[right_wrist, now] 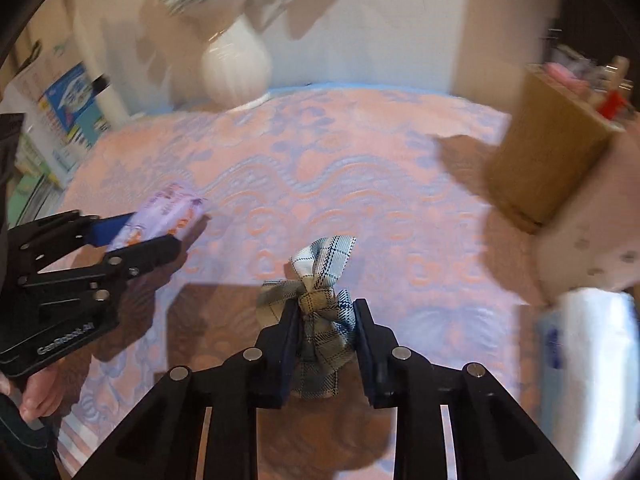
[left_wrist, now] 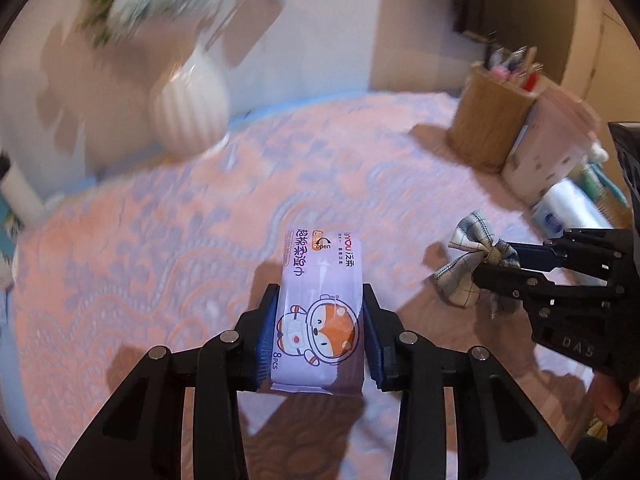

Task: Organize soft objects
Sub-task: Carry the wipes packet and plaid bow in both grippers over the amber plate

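Note:
My left gripper (left_wrist: 320, 300) is shut on a purple pack of wet wipes (left_wrist: 320, 300) with a cartoon fox on it, held above the pink lace tablecloth (left_wrist: 160, 260). My right gripper (right_wrist: 324, 320) is shut on a grey plaid fabric bow (right_wrist: 320, 280), also held above the cloth. In the left wrist view the right gripper (left_wrist: 496, 260) and the bow (left_wrist: 466, 258) show at the right. In the right wrist view the left gripper (right_wrist: 160, 236) and the wipes pack (right_wrist: 160, 216) show at the left.
A white ribbed vase (left_wrist: 188, 108) with flowers stands at the back by the wall. A wooden holder (left_wrist: 492, 120) with small items, a pinkish box (left_wrist: 548, 148) and a plastic-wrapped pack (left_wrist: 568, 208) stand at the right. Books (right_wrist: 68, 120) lie at the far left.

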